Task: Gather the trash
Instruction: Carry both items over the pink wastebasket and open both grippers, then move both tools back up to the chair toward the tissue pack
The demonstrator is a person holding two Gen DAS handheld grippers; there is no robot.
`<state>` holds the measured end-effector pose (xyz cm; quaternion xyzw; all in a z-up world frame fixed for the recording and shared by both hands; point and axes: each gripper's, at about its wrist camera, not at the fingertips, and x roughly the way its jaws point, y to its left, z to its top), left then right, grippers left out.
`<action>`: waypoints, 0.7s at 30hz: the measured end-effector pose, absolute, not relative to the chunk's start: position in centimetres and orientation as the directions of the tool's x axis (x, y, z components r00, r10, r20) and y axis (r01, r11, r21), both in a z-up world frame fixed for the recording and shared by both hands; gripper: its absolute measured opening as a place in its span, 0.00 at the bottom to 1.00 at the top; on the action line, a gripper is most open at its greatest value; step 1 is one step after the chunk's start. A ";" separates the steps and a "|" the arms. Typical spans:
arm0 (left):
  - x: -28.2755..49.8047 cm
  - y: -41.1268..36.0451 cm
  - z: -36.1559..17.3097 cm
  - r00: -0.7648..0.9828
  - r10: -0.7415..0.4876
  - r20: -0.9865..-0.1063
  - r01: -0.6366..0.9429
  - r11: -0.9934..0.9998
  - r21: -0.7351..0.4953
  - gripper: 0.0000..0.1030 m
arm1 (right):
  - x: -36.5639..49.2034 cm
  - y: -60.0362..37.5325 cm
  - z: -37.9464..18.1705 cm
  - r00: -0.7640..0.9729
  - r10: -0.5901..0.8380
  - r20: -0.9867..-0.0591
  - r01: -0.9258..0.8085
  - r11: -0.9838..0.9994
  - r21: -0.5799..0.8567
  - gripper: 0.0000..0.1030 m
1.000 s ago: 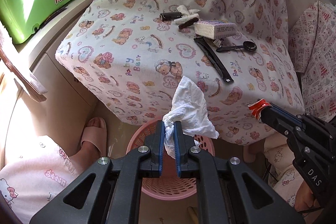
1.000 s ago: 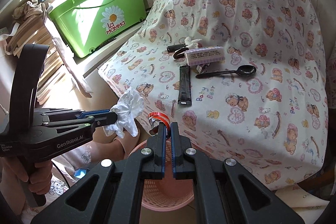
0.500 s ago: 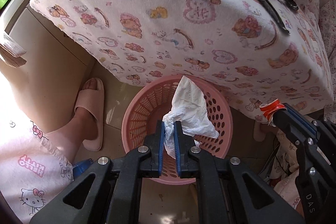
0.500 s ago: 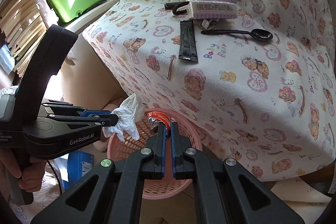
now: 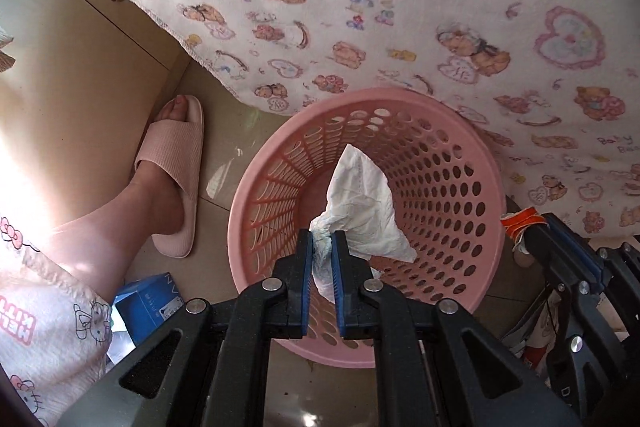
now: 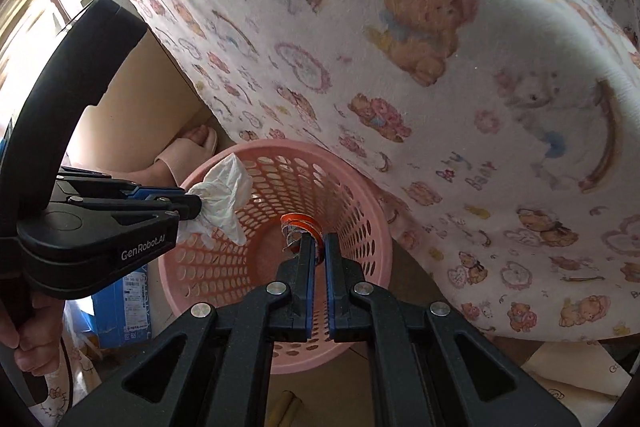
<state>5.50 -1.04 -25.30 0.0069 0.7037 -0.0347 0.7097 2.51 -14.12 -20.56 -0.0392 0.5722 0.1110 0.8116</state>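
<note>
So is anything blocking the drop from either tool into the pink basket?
Nothing visible. The left tool holds the white tissue over the open basket; the right tool holds the orange wrapper above its mouth. The tablecloth hangs behind the rim.

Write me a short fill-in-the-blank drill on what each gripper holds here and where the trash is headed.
1. The left gripper is clamped on a crumpled ____ tissue.
2. The right gripper pinches a small wrapper whose main colour is ____.
3. Both pieces of trash hang over a perforated ____ basket on the floor.
4. Beside the basket, a foot wears a pink ____.

Missing words: white; orange; pink; slipper
</note>
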 end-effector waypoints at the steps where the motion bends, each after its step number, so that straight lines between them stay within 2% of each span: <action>1: 5.5 -0.9 -25.8 -0.012 -0.053 -0.999 0.048 0.997 -0.053 0.08 | 2.6 -14.1 -21.1 0.310 0.132 -0.942 -0.223 0.973 0.062 0.05; 3: 5.4 -0.6 -26.7 -0.041 -0.073 -0.996 0.034 0.997 -0.074 0.08 | 2.6 -14.1 -22.0 0.296 0.117 -0.948 -0.221 0.974 0.051 0.05; 8: 5.2 -0.8 -27.2 -0.032 -0.035 -0.999 0.051 0.998 -0.036 0.09 | 2.7 -13.5 -23.3 0.275 0.098 -0.956 -0.231 0.972 0.033 0.05; 13: 5.2 -0.2 -26.8 -0.029 -0.032 -0.999 0.036 0.999 -0.033 0.15 | 2.6 -13.4 -23.6 0.273 0.095 -0.957 -0.238 0.971 0.028 0.05; 15: 5.2 0.0 -26.6 -0.024 -0.017 -1.000 0.025 1.000 -0.018 0.37 | 2.6 -13.3 -23.6 0.269 0.092 -0.959 -0.235 0.972 0.027 0.05; 16: 5.3 0.2 -26.5 -0.018 -0.017 -1.000 0.020 1.000 -0.017 0.39 | 2.6 -13.3 -23.7 0.267 0.090 -0.959 -0.232 0.972 0.026 0.06; 18: 5.3 0.3 -26.1 -0.013 -0.016 -1.000 0.014 1.000 -0.016 0.41 | 2.7 -13.2 -23.8 0.265 0.088 -0.960 -0.226 0.974 0.027 0.09; 20: 5.5 0.4 -25.8 0.000 -0.010 -1.000 0.012 1.000 -0.010 0.45 | 2.7 -13.3 -23.8 0.265 0.082 -0.961 -0.218 0.976 0.023 0.27; 21: 5.5 0.5 -25.6 0.008 -0.006 -1.000 0.012 1.000 -0.006 0.47 | 2.7 -13.4 -23.7 0.269 0.079 -0.960 -0.214 0.977 0.020 0.32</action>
